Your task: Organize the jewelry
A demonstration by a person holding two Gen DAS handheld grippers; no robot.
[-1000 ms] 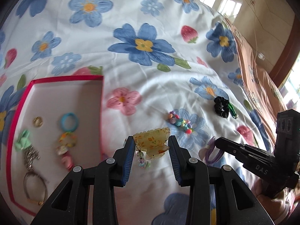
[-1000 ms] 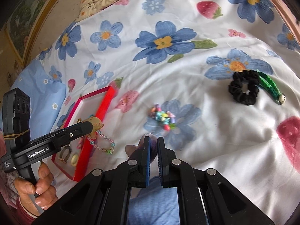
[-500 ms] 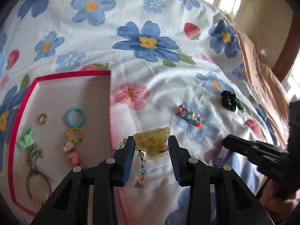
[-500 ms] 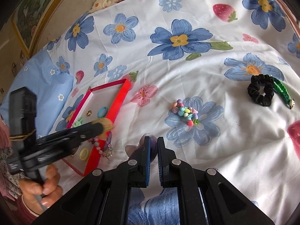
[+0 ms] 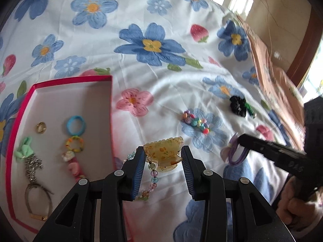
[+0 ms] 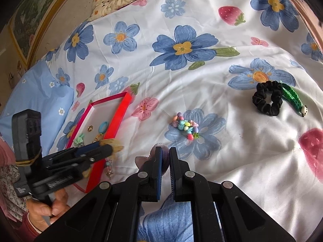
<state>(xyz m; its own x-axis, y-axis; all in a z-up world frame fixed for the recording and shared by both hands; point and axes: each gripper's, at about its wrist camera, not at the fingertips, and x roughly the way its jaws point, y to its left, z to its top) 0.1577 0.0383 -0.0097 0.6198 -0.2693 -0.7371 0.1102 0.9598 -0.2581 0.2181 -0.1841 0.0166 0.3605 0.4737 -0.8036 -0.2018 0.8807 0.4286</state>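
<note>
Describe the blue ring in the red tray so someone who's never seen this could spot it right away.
Find the red tray lying on the flowered bedspread. On its white floor, the blue ring lies toward the far end, just right of a small gold ring and above a yellow-orange ring. It is the only plain, solid sky-blue loop there.

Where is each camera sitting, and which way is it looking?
Left wrist view: sits on the left gripper, looking forward along its fingers over the flowered bedsheet at the amber butterfly hair clip it holds and the red-rimmed tray; the right gripper and hand show.
Right wrist view: sits on the right gripper, which grips a purple hair tie; the left gripper and hand show.
Both share the tray, the colourful bead bracelet and the black scrunchie.
</note>
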